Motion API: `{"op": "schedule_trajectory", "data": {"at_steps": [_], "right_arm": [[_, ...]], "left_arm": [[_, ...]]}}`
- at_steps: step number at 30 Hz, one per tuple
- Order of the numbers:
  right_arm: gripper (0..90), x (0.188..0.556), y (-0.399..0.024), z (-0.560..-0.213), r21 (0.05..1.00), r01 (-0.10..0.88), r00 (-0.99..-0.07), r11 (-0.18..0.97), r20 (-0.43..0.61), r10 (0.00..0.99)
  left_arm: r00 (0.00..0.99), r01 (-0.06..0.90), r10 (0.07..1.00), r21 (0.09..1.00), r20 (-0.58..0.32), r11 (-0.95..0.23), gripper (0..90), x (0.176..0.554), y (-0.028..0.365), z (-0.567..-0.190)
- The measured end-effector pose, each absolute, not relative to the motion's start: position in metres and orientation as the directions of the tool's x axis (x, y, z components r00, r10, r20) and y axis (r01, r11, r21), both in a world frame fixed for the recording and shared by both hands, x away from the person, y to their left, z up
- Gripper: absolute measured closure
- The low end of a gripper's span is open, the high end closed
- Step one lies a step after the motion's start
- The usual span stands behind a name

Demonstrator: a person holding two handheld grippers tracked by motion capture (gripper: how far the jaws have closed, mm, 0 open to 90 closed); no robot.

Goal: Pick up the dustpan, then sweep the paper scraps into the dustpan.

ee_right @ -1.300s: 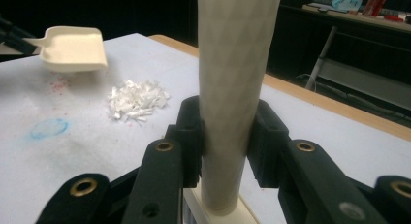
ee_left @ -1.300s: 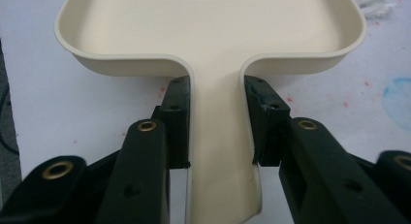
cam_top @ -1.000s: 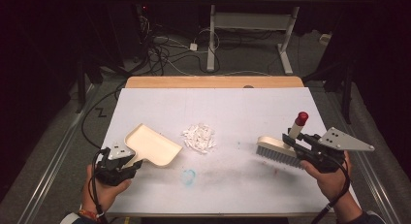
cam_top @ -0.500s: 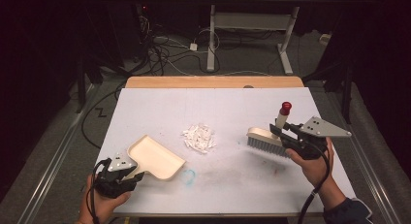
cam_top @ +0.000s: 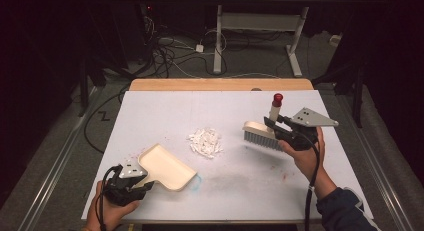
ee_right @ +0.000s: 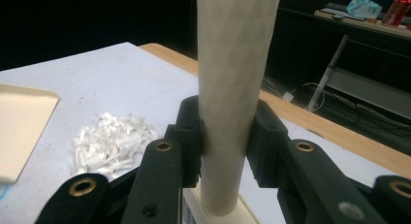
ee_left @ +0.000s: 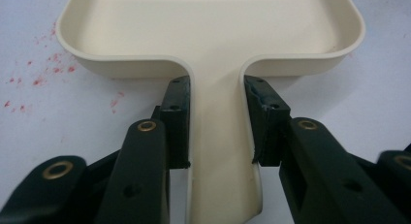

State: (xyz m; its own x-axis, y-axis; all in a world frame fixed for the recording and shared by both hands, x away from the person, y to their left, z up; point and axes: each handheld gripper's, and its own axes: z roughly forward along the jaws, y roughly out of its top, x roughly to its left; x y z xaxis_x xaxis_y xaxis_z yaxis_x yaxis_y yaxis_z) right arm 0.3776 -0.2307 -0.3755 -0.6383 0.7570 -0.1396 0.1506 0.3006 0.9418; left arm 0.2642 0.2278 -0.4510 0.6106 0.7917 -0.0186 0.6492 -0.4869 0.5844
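Two grippers grip: left gripper [cam_top: 145, 178] dustpan [cam_top: 167, 166], right gripper [cam_top: 272, 125] brush [cam_top: 260, 136].

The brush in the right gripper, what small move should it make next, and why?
Probably lower the brush to the table just right of the white shreds. Its bristles sit beside the pile, the right gripper is shut on its handle, and the dustpan, held by the left gripper, waits on the pile's other side.
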Motion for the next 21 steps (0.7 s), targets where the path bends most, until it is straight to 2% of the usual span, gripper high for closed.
{"op": "schedule_trajectory", "data": {"at_steps": [9, 21], "right_arm": [[71.1, 0.419, -0.194, -0.37, 0.951, 0.16, -0.601, 0.265, -0.119, 0.791], [71.1, 0.467, -0.128, -0.384, 0.956, 0.194, -0.569, 0.221, -0.074, 0.819]], "left_arm": [[0.63, 0.639, 0.776, 0.58, -0.018, -0.505, 63.9, 0.269, 0.22, -0.452], [0.64, 0.64, 0.768, 0.572, -0.027, -0.513, 63.8, 0.278, 0.213, -0.456]]}}
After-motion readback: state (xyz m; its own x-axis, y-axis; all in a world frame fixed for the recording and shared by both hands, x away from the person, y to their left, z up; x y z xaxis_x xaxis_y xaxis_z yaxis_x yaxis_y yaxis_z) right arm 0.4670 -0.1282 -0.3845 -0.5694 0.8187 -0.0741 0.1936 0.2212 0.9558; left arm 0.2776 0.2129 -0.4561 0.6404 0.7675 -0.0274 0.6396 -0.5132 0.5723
